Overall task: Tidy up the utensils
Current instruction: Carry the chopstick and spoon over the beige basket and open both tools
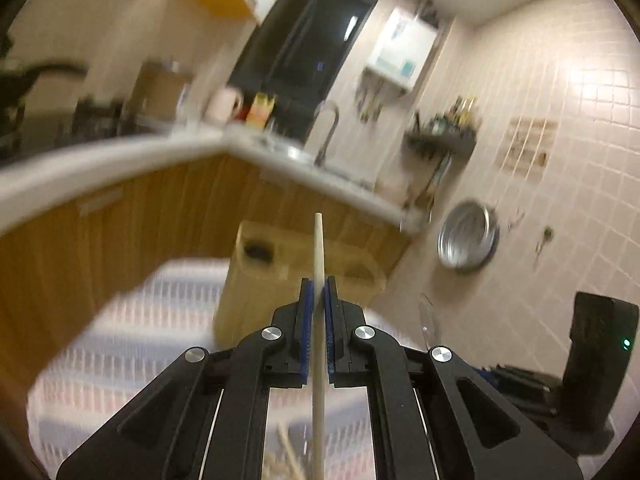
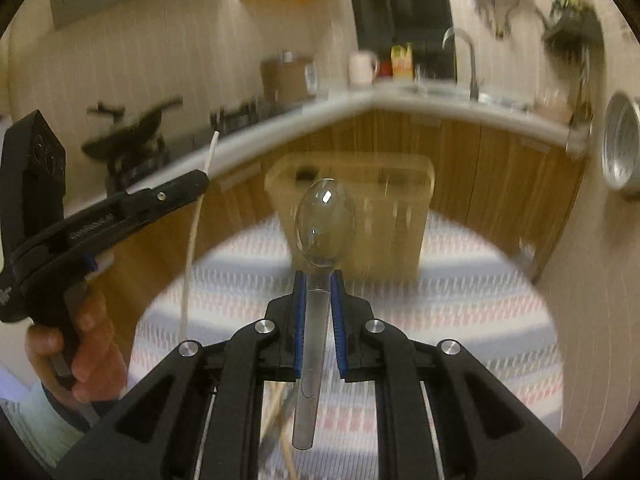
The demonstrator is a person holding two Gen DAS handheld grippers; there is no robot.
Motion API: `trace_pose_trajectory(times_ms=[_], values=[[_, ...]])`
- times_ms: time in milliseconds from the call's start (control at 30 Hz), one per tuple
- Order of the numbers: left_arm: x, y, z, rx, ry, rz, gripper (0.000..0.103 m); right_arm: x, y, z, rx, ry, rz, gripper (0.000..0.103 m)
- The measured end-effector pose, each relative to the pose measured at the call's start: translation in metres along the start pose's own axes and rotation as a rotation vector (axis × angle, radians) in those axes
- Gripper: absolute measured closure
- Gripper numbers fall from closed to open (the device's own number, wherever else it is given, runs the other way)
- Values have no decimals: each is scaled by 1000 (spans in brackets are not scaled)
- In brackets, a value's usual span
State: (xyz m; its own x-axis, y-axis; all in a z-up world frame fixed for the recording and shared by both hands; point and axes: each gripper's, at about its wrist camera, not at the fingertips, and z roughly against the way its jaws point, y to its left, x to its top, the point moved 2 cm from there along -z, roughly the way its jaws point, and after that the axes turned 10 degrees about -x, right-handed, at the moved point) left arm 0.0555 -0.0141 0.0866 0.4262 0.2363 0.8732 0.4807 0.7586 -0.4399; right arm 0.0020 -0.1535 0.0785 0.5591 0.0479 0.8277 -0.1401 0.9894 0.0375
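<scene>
**Listener:** What is each gripper holding?

**Operator:** My left gripper (image 1: 319, 292) has its blue-padded fingers pressed together on a pale wooden chopstick (image 1: 318, 248). The stick runs straight along the fingers, its tip poking out ahead and its other end trailing back under the camera. My right gripper (image 2: 319, 280) is pinching the handle of a clear plastic spoon (image 2: 324, 224), with the bowl sticking out past the fingertips and facing the camera.

**Listener:** Where are they relative to the table?

**Operator:** Both are raised above a round table (image 2: 460, 304) covered in a striped cloth of blue, white and pink. A translucent yellowish utensil box (image 2: 394, 216) stands on the far side of that table, straight ahead of both grippers. From the right wrist the spoon's bowl overlaps the box's front; I cannot tell whether they touch. The view is motion-blurred.

**Listener:** Can you see one gripper from the other?

**Operator:** Yes. The right wrist camera shows the left one off to its left, chopstick angled upward, with the person's hand (image 2: 80, 344) around its grip.

**Listener:** And the background?

**Operator:** A kitchen counter (image 2: 440, 98) with wooden cabinet fronts, a tap (image 2: 466, 52), and a metal bowl (image 1: 468, 240) hanging on the tiled wall.
</scene>
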Motion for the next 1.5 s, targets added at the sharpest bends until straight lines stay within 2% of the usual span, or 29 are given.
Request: trace_pose_trajectory(times_ms=[100,233,467,667,767,967,1100,1400,1467,1500], values=[[28,-16,-12,17,-112,-61,100,30,-9,3,-21,-95,-29,93],[57,-28,-30,19,-222,-91,100,71,-26,-1,-74,-223,-56,93],[79,-27,-74,80,-362,-128,100,119,-59,-27,-152,-369,-130,93],[73,-14,-116,116,-381,-122,99,133,-76,-77,-188,-406,-128,93],[67,-7,-128,142,-385,-126,99,127,-80,-100,-212,-414,-114,93],[52,7,-141,194,-384,-112,99,107,-90,-127,-206,-408,-129,93],[45,12,-143,229,-386,-118,99,97,-90,-132,-205,-418,-115,93],[46,14,-131,216,-359,-115,98,83,-82,-119,-177,-409,-75,91],[47,14,-124,207,-356,-115,94,81,-83,-112,-183,-408,-77,83],[47,13,-121,204,-356,-116,88,80,-83,-107,-187,-413,-80,74]])
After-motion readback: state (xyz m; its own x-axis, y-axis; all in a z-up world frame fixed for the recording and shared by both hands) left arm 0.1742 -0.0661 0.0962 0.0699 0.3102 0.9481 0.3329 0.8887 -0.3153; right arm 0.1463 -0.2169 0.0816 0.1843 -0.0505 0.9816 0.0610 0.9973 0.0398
